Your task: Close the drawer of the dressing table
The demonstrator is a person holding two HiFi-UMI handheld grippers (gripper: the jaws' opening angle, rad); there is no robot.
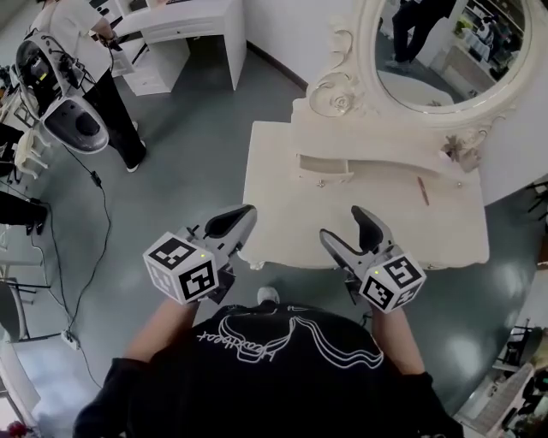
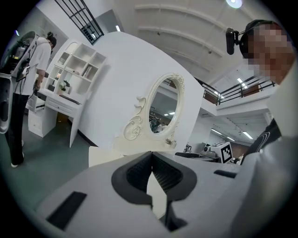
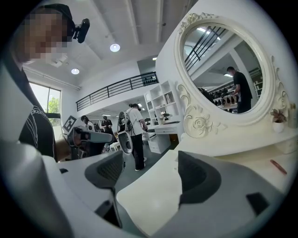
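Note:
The cream dressing table [image 1: 282,214] stands in front of me under its oval mirror [image 1: 445,51]. A small drawer [image 1: 324,167] in the raised back shelf sticks out a little from the shelf front. My left gripper [image 1: 242,214] hovers over the table's front left edge, shut with nothing in it; its pads meet at the tips in the left gripper view [image 2: 152,155]. My right gripper [image 1: 342,224] hangs over the front edge to the right, open and empty. In the right gripper view the table corner [image 3: 153,195] shows between its spread jaws [image 3: 151,162]. Both grippers are well short of the drawer.
A thin reddish stick [image 1: 423,190] lies on the tabletop at right, and a small potted ornament [image 1: 451,154] stands by the mirror base. At the back left a person [image 1: 94,51] stands by a white desk [image 1: 184,26]. A cable [image 1: 86,248] runs over the grey floor.

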